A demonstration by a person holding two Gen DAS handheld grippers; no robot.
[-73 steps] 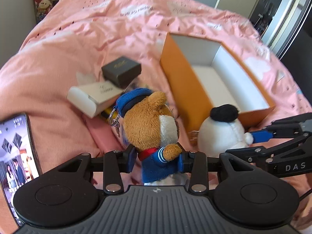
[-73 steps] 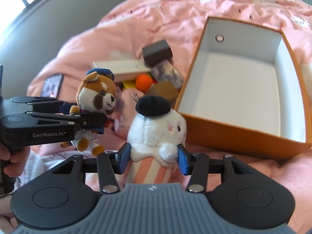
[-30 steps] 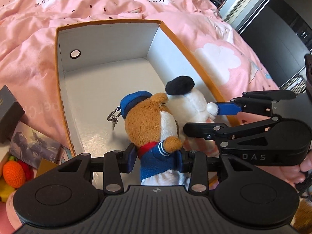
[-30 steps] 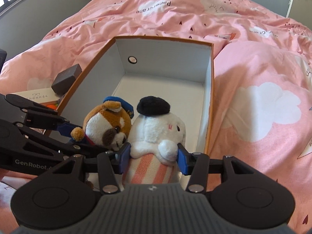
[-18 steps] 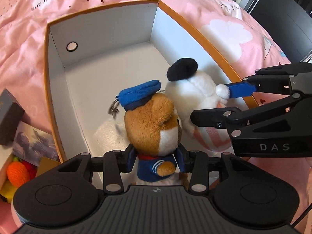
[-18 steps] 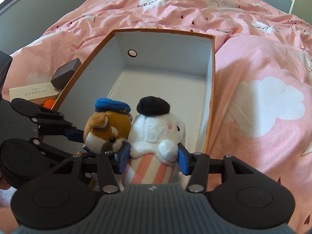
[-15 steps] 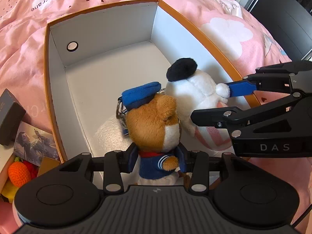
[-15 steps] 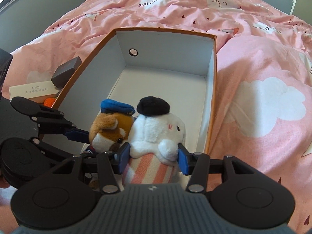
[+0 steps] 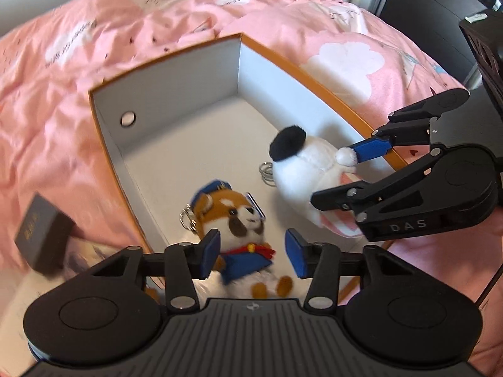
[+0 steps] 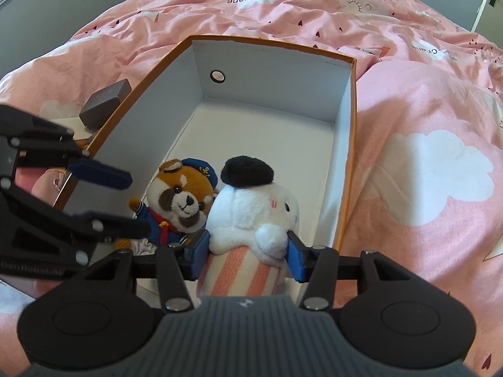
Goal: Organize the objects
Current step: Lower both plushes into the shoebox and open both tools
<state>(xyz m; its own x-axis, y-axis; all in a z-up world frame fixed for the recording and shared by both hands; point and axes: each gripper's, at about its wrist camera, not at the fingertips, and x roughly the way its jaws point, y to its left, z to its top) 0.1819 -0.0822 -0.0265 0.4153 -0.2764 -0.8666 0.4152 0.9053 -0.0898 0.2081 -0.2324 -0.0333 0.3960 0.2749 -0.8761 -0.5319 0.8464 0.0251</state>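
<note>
Left wrist view: small black rectangular box [image 9: 42, 237] lies on the pink printed duvet [image 9: 59, 100], outside the left wall of the orange cardboard box with white interior [image 9: 107, 138]. Inside that box, near the front, the brown-and-white plush raccoon in blue sailor cap and jacket [image 9: 240, 224] lies on the white floor, face up. The left gripper [image 9: 253, 256] hovers over it; its jaws are opening, blue pads standing clear on either side of the toy's body, no pressure visible. Metal key ring [image 9: 187, 220] sits by the raccoon's cap. To the right, the white plush rabbit with black beret and pink-striped body [image 9: 300, 174] is clamped between the right gripper's blue pads.

Right wrist view: black box [image 10: 105, 106] at far left on the duvet [image 10: 424, 132]. Left gripper [image 10: 116, 201] spread beside the raccoon [image 10: 180, 202]. Right gripper [image 10: 246, 253] is closed on the rabbit [image 10: 251, 210], held upright over the front right part of the orange box [image 10: 352, 144], touching the raccoon's side.
</note>
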